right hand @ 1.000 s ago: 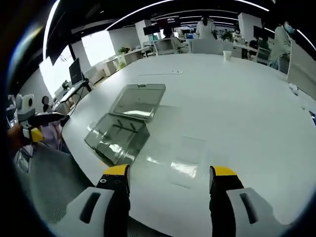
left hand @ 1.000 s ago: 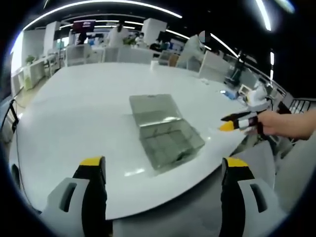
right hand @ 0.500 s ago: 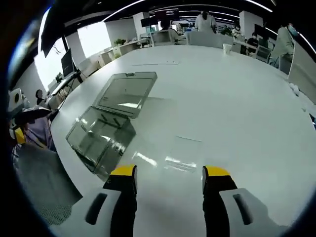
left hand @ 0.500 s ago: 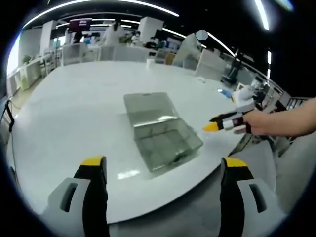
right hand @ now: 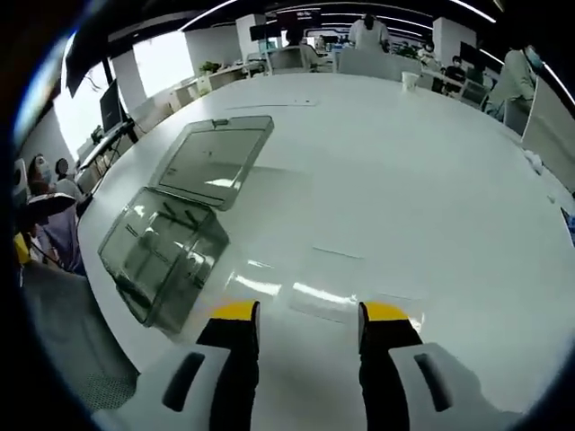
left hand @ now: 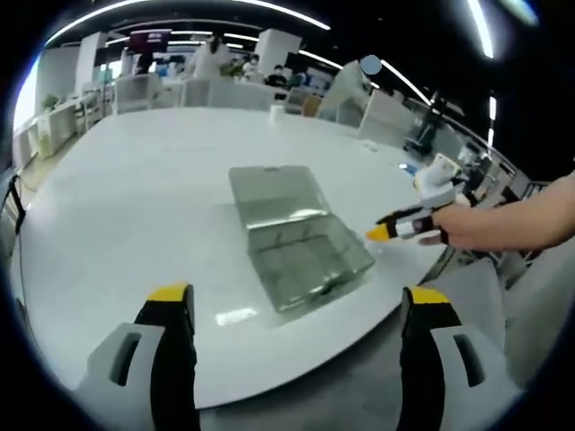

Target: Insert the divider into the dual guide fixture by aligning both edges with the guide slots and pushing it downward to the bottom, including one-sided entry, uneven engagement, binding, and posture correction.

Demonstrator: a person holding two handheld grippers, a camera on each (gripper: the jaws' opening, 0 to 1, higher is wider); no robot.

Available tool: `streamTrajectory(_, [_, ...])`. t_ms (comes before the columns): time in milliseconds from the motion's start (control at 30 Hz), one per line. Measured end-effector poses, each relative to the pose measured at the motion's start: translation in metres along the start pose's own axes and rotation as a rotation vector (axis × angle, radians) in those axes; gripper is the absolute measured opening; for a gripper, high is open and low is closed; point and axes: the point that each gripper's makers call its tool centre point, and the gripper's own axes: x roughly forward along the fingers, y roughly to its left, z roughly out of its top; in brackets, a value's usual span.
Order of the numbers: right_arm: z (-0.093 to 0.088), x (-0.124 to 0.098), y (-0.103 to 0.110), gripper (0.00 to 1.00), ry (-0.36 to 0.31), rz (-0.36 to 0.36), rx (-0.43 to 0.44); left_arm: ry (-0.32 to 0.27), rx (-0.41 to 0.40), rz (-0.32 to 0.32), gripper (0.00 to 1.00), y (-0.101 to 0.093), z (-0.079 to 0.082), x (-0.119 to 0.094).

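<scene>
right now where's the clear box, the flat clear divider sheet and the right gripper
clear box [left hand: 310, 256], left gripper view, on its open tray half
divider sheet [right hand: 337, 283], right gripper view, on the middle of the flat sheet
right gripper [right hand: 299, 313], right gripper view, midway between its yellow tips

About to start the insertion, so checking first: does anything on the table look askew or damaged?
Nothing looks damaged. The clear box lies open near the table edge, lid flat behind it; the clear divider lies flat just ahead of the right hand-held gripper.

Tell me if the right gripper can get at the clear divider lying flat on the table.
Probably yes. The right gripper is open, and the clear divider lies flat on the white table just beyond its tips, nothing between them. The open clear box sits off to the side.
</scene>
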Motion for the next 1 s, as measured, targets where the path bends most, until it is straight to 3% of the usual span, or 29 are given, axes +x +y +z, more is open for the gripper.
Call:
streamTrajectory(433, [-0.007, 0.007, 0.000, 0.38, 0.035, -0.029, 0.012, 0.004, -0.009, 0.001, 0.93, 0.006, 0.001, 0.003])
streamTrajectory(1000, [-0.006, 0.012, -0.012, 0.31, 0.031, -0.101, -0.002, 0.009, -0.017, 0.002, 0.93, 0.009, 0.000, 0.005])
